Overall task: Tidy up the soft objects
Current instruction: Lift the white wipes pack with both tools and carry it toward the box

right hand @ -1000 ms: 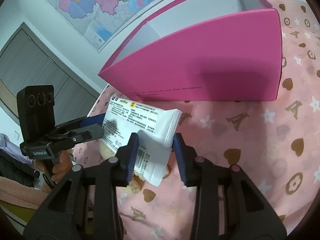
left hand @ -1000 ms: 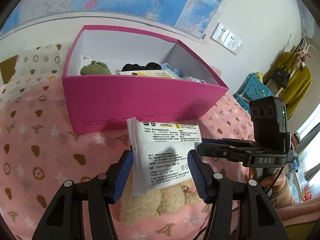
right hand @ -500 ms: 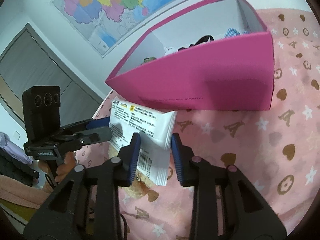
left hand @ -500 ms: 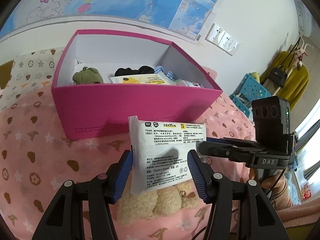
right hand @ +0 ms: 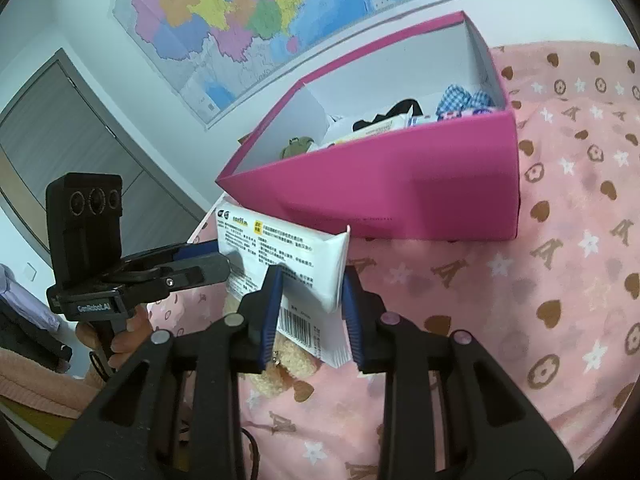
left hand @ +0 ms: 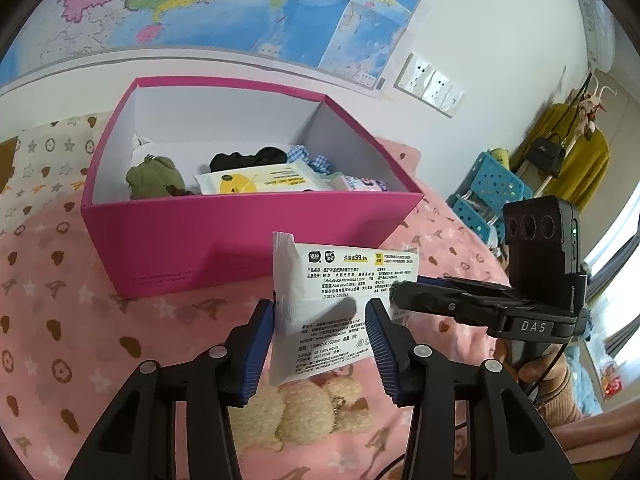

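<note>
A white wet-wipe pack (left hand: 340, 300) hangs in the air in front of the pink box (left hand: 240, 240). Both grippers grip it: my left gripper (left hand: 322, 320) is shut on its sides, and my right gripper (right hand: 310, 292) is shut on its end. The pack also shows in the right wrist view (right hand: 288, 264), below the box (right hand: 400, 196). The box holds a green plush (left hand: 154, 178), a black cloth (left hand: 248, 158), another wipe pack (left hand: 260, 180) and blue checked fabric (left hand: 316, 160). A beige teddy bear (left hand: 312, 412) lies on the bed under the pack.
The bed has a pink patterned blanket (left hand: 60, 320). A map hangs on the wall (left hand: 240, 8) behind the box. A blue stool (left hand: 492, 188) and a coat rack with yellow clothes (left hand: 576, 160) stand at the right.
Both grippers have lifted the wipe pack higher above the bed. The box's inside shows more in both views.
</note>
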### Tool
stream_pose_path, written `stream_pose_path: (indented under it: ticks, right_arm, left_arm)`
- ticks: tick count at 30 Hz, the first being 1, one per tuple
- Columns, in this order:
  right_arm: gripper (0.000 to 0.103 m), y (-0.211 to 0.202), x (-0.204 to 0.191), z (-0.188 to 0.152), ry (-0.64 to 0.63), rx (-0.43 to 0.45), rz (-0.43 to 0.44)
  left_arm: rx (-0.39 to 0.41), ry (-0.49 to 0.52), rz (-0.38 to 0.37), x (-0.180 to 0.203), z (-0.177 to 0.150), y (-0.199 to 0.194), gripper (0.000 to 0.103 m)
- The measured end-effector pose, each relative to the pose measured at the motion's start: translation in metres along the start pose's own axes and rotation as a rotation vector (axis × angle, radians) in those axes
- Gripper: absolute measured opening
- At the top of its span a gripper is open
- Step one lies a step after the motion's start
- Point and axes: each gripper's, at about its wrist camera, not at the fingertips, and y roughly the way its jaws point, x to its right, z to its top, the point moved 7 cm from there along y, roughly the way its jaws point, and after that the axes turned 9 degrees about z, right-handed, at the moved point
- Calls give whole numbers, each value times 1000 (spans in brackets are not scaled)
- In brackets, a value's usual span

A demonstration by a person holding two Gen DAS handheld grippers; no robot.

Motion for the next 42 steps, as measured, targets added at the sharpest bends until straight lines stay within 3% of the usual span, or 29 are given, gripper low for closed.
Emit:
stream_pose_path:
  ticks: [12, 42]
  right_arm:
    - [32, -21, -11, 12, -46, 43, -17]
    - [32, -25, -22, 28, -112, 66, -37]
  left_arm:
    - [48, 9, -31, 14, 13, -11, 47]
    - [99, 28, -34, 20, 32, -22, 47]
